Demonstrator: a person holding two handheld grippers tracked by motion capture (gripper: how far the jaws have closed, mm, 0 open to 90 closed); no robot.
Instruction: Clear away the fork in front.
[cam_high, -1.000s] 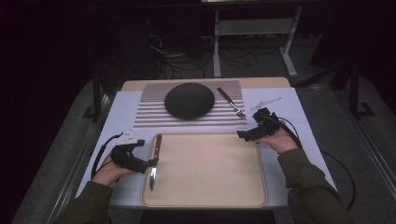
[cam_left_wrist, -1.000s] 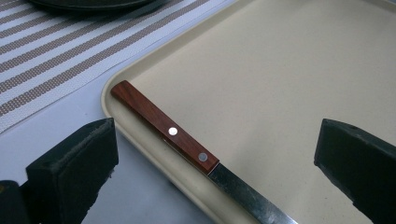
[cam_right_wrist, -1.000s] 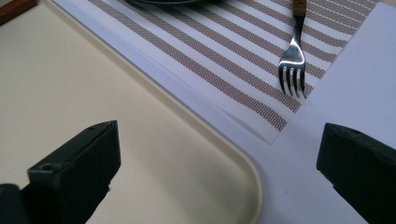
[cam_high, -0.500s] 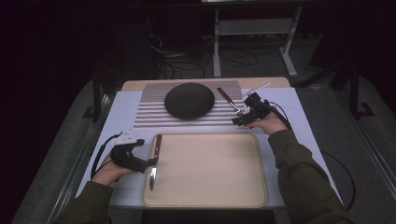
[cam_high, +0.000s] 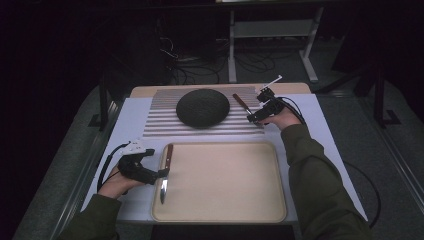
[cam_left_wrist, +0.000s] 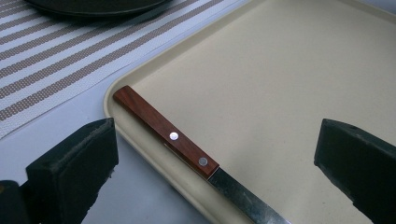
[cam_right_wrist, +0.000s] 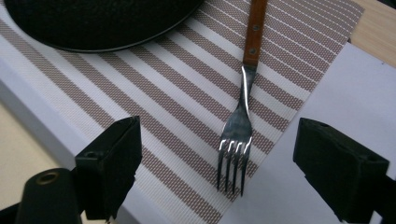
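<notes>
I see the fork (cam_right_wrist: 240, 140) flat on the striped mat at the table's one o'clock, wooden handle away from me toward eleven, steel tines pointing back toward five, just at the mat's corner. The knife (cam_left_wrist: 187, 149) lies along the tray's left rim at seven o'clock, wooden riveted handle away, blade toward me.

This looks like a lab or test room rather than a home: a lit white-covered table (cam_high: 135, 120) stands alone on grey carpet (cam_high: 70, 150) in a dark room, with loose black cables (cam_high: 185, 60) and a grey metal frame stand (cam_high: 270, 35) behind it.
</notes>
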